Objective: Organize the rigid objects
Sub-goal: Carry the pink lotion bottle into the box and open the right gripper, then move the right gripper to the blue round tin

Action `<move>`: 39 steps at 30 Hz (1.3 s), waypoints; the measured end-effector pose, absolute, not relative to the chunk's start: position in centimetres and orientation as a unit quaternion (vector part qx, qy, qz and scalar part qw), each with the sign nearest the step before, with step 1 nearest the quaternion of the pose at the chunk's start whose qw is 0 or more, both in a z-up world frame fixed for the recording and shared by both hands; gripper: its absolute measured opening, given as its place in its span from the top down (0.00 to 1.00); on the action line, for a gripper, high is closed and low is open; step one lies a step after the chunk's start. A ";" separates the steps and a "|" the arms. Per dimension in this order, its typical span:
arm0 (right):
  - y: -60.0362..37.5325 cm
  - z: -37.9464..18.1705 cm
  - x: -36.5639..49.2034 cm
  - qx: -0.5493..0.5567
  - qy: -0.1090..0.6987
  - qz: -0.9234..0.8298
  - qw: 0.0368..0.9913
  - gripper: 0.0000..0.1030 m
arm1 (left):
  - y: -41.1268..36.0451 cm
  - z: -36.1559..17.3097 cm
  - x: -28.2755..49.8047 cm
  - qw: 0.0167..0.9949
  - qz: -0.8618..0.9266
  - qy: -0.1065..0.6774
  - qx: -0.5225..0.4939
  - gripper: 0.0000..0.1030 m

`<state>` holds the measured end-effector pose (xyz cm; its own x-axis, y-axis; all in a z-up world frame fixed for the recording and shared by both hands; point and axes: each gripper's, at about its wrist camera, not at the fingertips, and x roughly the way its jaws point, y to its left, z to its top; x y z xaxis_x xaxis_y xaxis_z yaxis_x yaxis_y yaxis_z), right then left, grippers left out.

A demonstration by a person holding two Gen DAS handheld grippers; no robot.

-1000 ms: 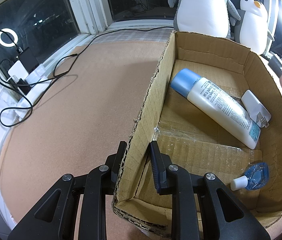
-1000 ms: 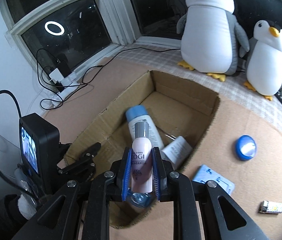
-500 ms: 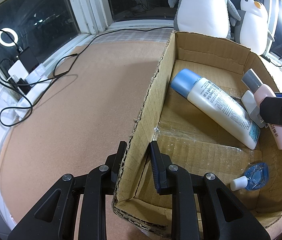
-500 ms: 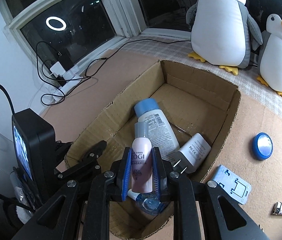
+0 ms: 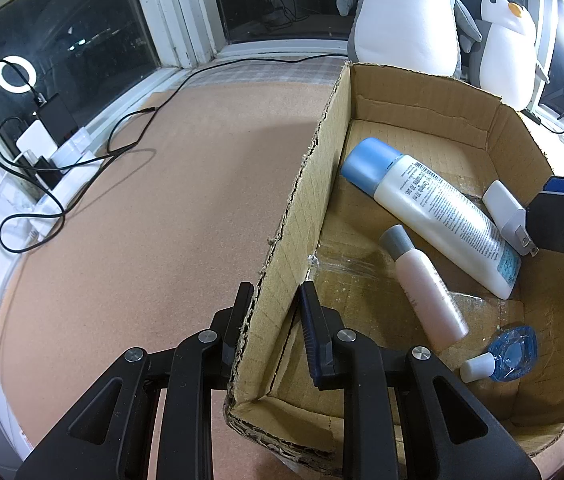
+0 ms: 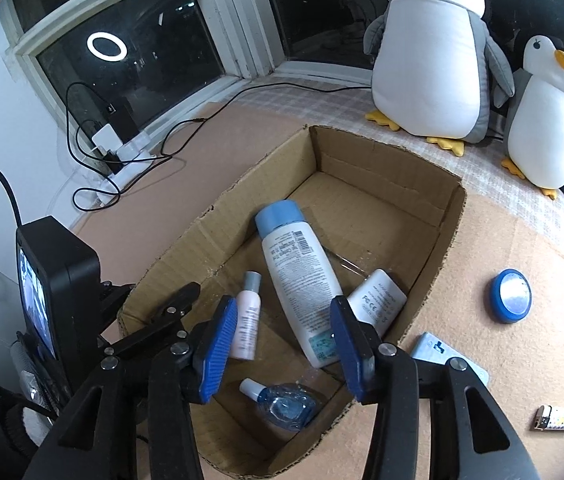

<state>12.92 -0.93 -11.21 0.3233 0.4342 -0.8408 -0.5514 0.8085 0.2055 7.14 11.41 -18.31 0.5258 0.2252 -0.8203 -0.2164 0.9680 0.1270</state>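
Right gripper [image 6: 284, 344] fingers spread, empty above box [image 6: 448, 216]. Left gripper [image 5: 271, 312] pinching box wall. Blue puck [image 6: 510, 295] next: light, rigid, slick; grip across rim.

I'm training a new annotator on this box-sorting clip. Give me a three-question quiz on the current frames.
1. True or false: the pink bottle lies inside the cardboard box.
2. What does the left gripper clamp?
A. the box's side wall
B. the large white bottle
C. nothing
3. Fill in: the right gripper is ____ (open/shut).

Key: 1 true; 2 A; 3 open.
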 end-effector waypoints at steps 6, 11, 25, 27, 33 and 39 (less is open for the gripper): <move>-1.6 -11.0 13.0 -0.055 0.494 0.298 0.814 0.50 | 11.4 -18.3 7.1 0.873 0.126 0.470 0.005 0.79; -2.5 -10.8 13.0 -0.050 0.492 0.291 0.819 0.45 | 11.5 -18.3 7.1 0.874 0.127 0.470 0.004 0.79; -9.0 -10.1 14.8 -0.012 0.484 0.226 0.845 0.45 | 11.5 -18.3 7.1 0.874 0.127 0.470 0.005 0.79; -10.3 -10.2 15.4 -0.003 0.484 0.211 0.849 0.45 | 11.5 -18.3 7.1 0.874 0.126 0.470 0.005 0.79; -13.5 -10.9 17.2 0.016 0.494 0.167 0.853 0.45 | 11.5 -18.3 7.1 0.874 0.126 0.470 0.004 0.79; -15.5 -12.8 19.4 0.042 0.518 0.136 0.843 0.45 | 11.5 -18.3 7.1 0.874 0.126 0.470 0.004 0.79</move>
<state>19.40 -15.51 -12.78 0.4262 0.2728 -0.8625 -0.1864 0.9595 0.2114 7.08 11.49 -18.31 0.5269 0.2248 -0.8197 -0.2164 0.9681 0.1264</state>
